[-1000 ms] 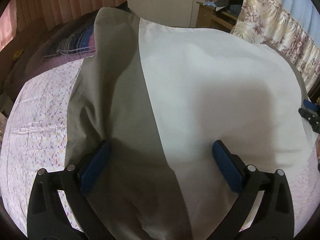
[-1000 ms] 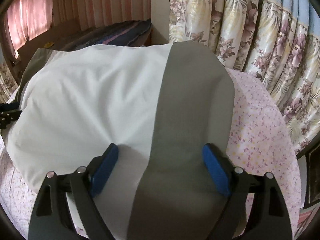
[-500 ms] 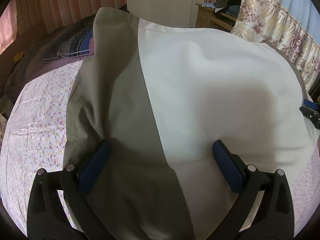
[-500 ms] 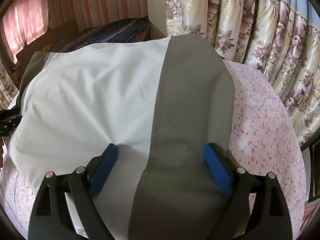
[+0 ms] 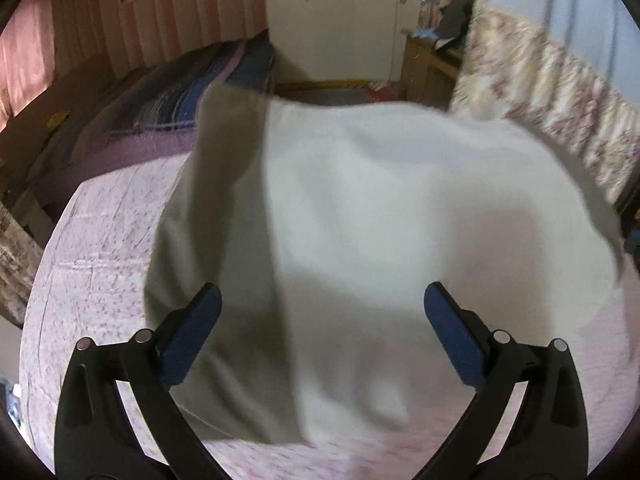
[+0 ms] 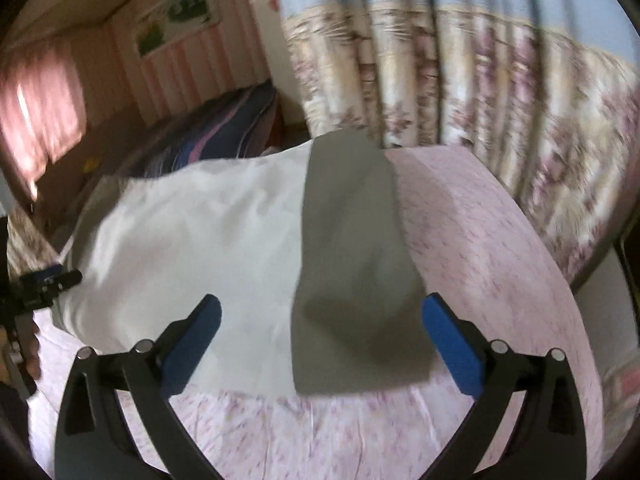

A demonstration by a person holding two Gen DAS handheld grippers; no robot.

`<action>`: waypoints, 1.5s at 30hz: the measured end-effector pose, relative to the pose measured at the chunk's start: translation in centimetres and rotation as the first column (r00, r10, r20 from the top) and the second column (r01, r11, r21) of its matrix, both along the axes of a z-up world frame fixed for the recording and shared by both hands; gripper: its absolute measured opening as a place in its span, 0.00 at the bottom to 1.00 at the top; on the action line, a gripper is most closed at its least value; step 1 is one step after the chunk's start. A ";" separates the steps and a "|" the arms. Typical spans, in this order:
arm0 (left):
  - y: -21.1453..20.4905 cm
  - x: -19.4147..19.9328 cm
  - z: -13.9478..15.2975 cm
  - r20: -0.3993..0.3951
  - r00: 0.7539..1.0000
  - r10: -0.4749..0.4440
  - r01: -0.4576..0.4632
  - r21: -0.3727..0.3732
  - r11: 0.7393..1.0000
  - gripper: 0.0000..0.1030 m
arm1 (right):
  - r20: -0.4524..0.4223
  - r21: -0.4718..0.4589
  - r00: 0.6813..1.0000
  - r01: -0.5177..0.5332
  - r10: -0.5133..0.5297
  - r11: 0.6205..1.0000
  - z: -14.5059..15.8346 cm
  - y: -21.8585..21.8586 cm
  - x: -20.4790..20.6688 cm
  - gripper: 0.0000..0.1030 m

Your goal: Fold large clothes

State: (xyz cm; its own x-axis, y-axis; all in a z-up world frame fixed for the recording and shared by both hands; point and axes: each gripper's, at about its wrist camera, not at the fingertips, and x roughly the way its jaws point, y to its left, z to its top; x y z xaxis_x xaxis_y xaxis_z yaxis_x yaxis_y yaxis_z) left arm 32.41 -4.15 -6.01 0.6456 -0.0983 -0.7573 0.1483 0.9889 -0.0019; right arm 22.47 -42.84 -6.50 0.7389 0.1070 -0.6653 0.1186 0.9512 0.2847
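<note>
A folded white and grey-green cloth garment [image 5: 360,220] lies flat on a pink flowered bedsheet [image 6: 500,240]. Both the left gripper [image 5: 322,334] and right gripper [image 6: 320,336] hover over its near edge, jaws spread wide, the right's having just been opening, pads grasping nothing.

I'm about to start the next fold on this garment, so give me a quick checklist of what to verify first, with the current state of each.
1. Left gripper open, nothing pinched: ok.
2. Right gripper open, off the cloth, its jaws having just been opening: ok.
3. Garment lying on the bed, released: ok.
4. Near hem straight, grey panel flat: not ok, a bump shows near the right gripper.
5. Far edge aligned: cannot tell, blurred.
6. Bed space right of garment free: ok.
</note>
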 end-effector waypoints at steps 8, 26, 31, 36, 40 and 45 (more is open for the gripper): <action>-5.1 -0.3 -1.3 -0.065 0.995 -0.077 0.074 -0.050 0.996 0.97 | -0.098 0.293 0.986 0.161 -0.138 0.942 -4.7 -1.2 -2.6 0.98; -4.4 0.4 -2.5 -0.127 0.990 -0.056 0.034 -0.165 0.986 0.97 | -0.044 0.161 0.982 0.188 -0.183 0.969 -6.2 1.3 3.7 0.99; -4.7 -0.9 -0.1 -0.044 0.999 -0.032 0.024 -0.175 0.984 0.97 | -0.044 0.151 0.983 0.184 -0.180 0.971 -6.2 1.4 4.7 0.99; -8.7 -1.1 0.5 -0.028 0.996 -0.087 0.084 -0.097 0.992 0.97 | -0.042 0.147 0.982 0.189 -0.185 0.971 -6.3 1.7 4.1 0.99; -10.2 -0.2 -1.5 -0.075 0.994 -0.082 0.076 -0.078 0.994 0.97 | -0.042 0.149 0.987 0.162 -0.157 0.975 -6.2 1.5 3.9 0.99; -10.6 -0.3 -3.1 -0.059 0.996 -0.070 0.067 -0.053 0.996 0.97 | -0.043 0.143 0.988 0.155 -0.151 0.978 -6.2 1.6 3.9 0.99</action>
State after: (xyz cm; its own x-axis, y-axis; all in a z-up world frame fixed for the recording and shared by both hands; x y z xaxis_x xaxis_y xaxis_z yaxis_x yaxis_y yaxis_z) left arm 32.07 -14.76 -9.15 0.5892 -0.1804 -0.7876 0.2143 0.9747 -0.0630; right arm 26.33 -41.28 -12.72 0.7325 0.0914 -0.6746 0.2708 0.8700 0.4120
